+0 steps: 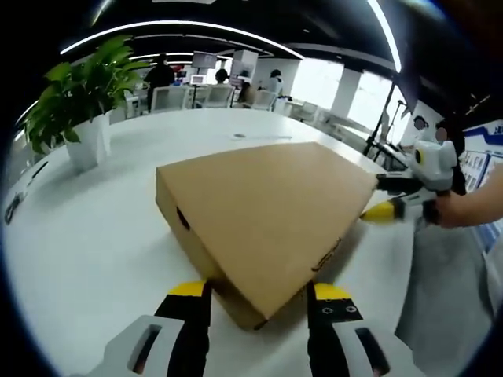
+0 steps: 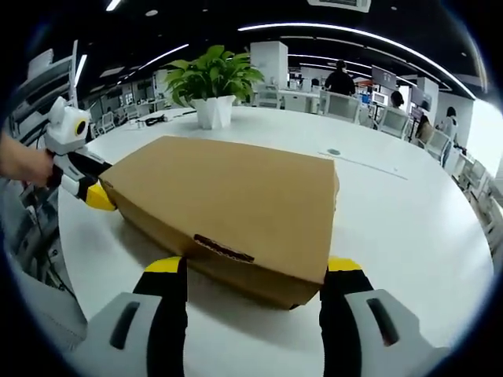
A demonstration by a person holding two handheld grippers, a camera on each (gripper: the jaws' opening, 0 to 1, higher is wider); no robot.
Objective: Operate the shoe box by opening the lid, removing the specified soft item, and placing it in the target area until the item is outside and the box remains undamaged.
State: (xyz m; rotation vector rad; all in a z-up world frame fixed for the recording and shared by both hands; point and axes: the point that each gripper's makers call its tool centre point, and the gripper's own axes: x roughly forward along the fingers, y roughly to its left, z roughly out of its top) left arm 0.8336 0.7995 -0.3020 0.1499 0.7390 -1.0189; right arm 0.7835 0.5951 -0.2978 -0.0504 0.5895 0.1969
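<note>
We find the box (image 1: 263, 220) centred in the left gripper view, a brown cardboard shoe box resting on the white table (image 1: 94, 243) with its lid shut. In the right gripper view the box (image 2: 228, 208) again sits mid-frame, lid down, a dark slot on its near wall.

The left gripper (image 1: 263, 294) rises from the bottom of its own view, jaws wide, straddling the near corner of the box. It appears at the left edge of the right gripper view (image 2: 98, 196), yellow tips at the box's far corner.

The right gripper (image 2: 255, 271) likewise stands wide, one jaw on each side of the near wall. We cannot tell whether either tool touches the cardboard.

A potted plant (image 2: 211, 86) stands on the table beyond the box, upper centre of the right gripper view. People (image 2: 342, 78) sit at desks behind.
</note>
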